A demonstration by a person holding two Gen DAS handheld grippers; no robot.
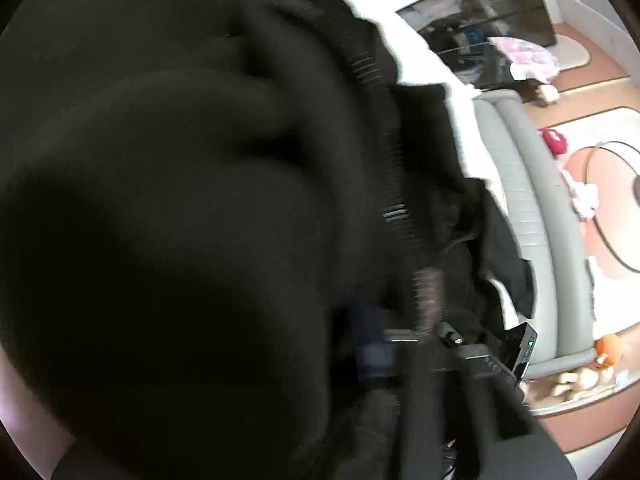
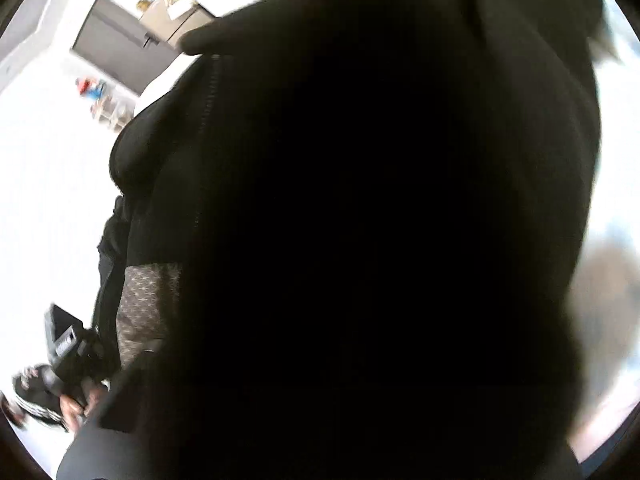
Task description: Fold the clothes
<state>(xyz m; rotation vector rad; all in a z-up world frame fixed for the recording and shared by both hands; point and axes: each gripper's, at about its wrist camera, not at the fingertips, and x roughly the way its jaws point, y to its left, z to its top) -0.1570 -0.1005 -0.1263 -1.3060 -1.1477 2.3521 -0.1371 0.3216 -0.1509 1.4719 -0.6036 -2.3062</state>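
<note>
Left wrist view: left gripper (image 1: 432,364) at 5 o'clock, buried in black garment (image 1: 180,200); jaw state unreadable. Garment's zipper (image 1: 394,208) runs 12 to 6 o'clock. Grey bed edge (image 1: 528,216) at 3 o'clock. Digits at 5 o'clock, unreadable.

Right wrist view: right gripper hidden behind garment (image 2: 360,240); grip unreadable. Zipper (image 2: 210,92) runs 11 to 7. Hand (image 2: 76,406) at 8 o'clock.

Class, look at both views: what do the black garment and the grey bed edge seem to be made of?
Black garment: soft matte fabric, perhaps fleece or knit; it folds loosely, with a ribbed zip.
Grey bed edge: smooth padded upholstery, possibly faux leather; stitched seams, slight sheen.
</note>
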